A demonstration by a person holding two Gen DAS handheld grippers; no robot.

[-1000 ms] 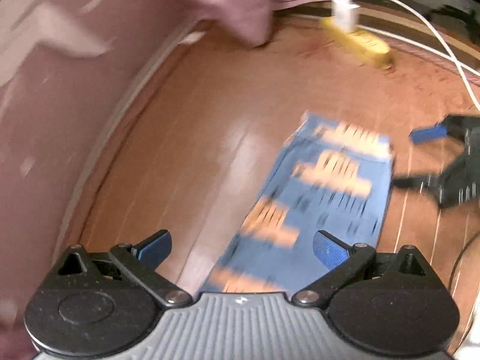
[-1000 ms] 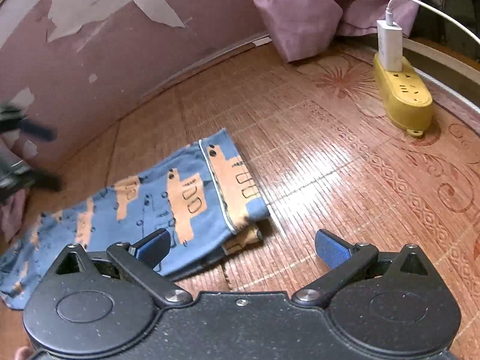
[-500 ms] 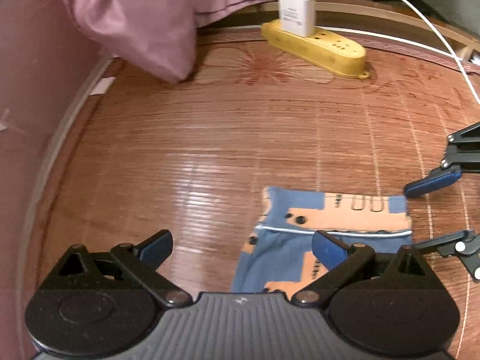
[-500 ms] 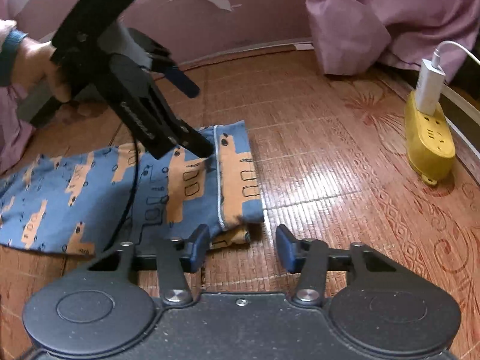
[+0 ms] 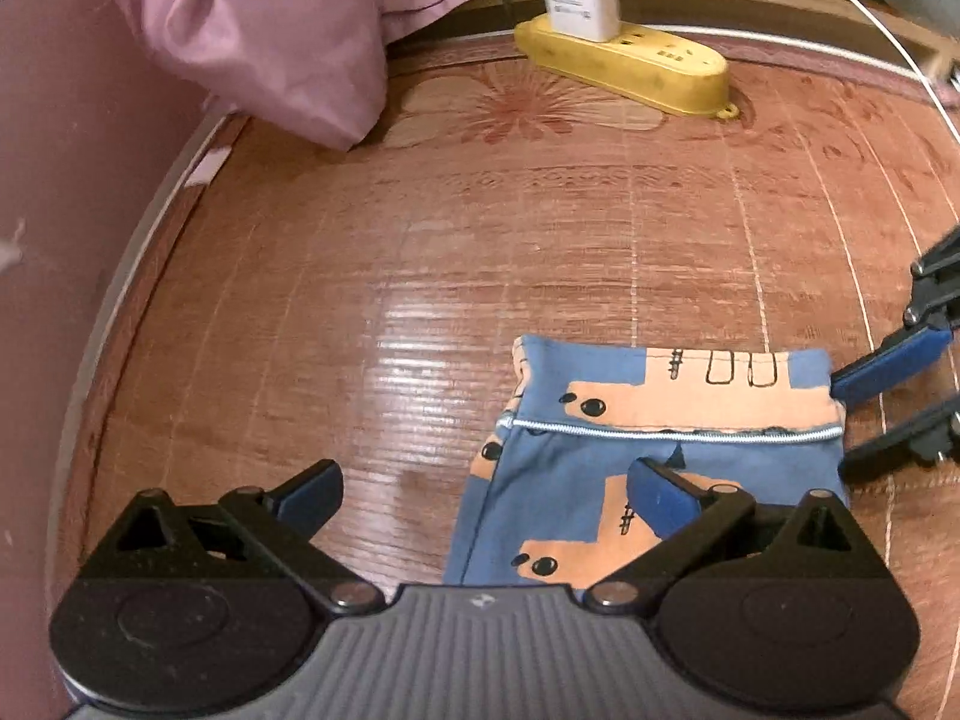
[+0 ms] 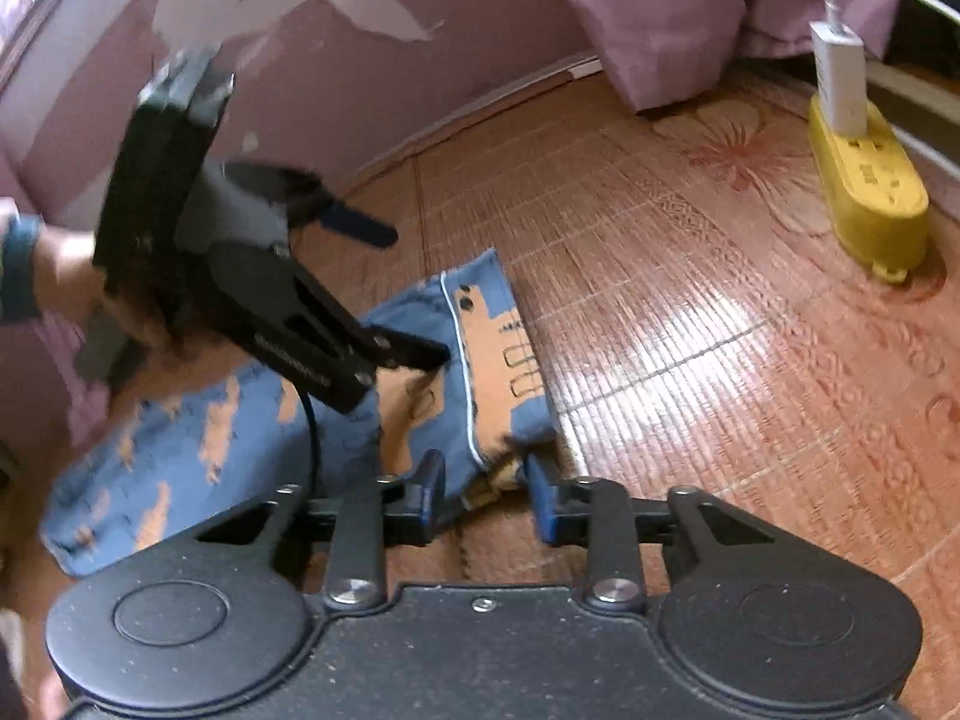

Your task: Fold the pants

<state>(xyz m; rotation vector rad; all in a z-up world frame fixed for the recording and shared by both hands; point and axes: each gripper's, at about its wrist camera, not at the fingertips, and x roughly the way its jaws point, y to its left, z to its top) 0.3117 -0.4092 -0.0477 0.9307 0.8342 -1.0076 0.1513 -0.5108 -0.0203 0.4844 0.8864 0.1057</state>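
Right claw [image 6: 483, 483] has narrowed around the pants [image 6: 480, 360] waistband corner, contact blurred; left claw [image 5: 483, 495] apart.

The left wrist view looks low along its gripper across the wooden floor [image 5: 540, 240] toward the yellow power strip [image 5: 624, 60]. The right wrist view faces the wall [image 6: 288, 78], close over the pants [image 6: 480, 360] (partly blurred). Both share pants [image 5: 660, 420], strip [image 6: 864, 210], probably one corner.
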